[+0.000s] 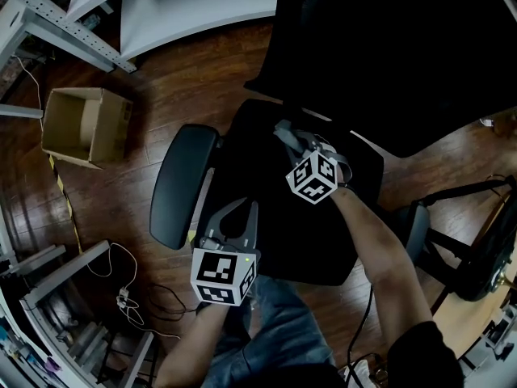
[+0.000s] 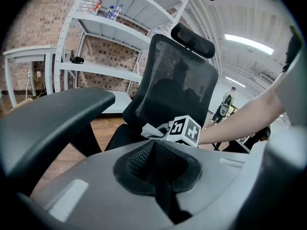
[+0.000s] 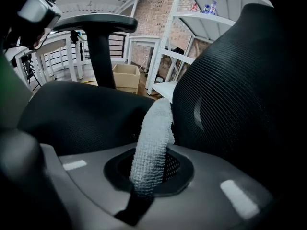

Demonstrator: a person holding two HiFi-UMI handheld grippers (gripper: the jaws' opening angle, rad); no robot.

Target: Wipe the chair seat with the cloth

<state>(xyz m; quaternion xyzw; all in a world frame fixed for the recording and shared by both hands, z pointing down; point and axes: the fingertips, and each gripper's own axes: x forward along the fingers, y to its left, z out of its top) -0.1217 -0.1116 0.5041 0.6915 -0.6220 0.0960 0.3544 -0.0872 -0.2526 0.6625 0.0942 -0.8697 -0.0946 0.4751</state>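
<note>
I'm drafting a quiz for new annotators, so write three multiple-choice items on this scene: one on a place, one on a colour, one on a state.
1. Where is the cardboard box?
A) on the seat
B) on the floor, left of the chair
C) on a shelf

2. What colour is the cloth?
A) red
B) whitish
C) dark blue

3. How is the left gripper?
A) shut, holding nothing
B) shut on the cloth
C) wide open

Answers:
1 B, the head view shows it on the floor beyond the armrest.
2 B, it looks pale where the right gripper clamps it.
3 A, its jaws meet with nothing between.
</note>
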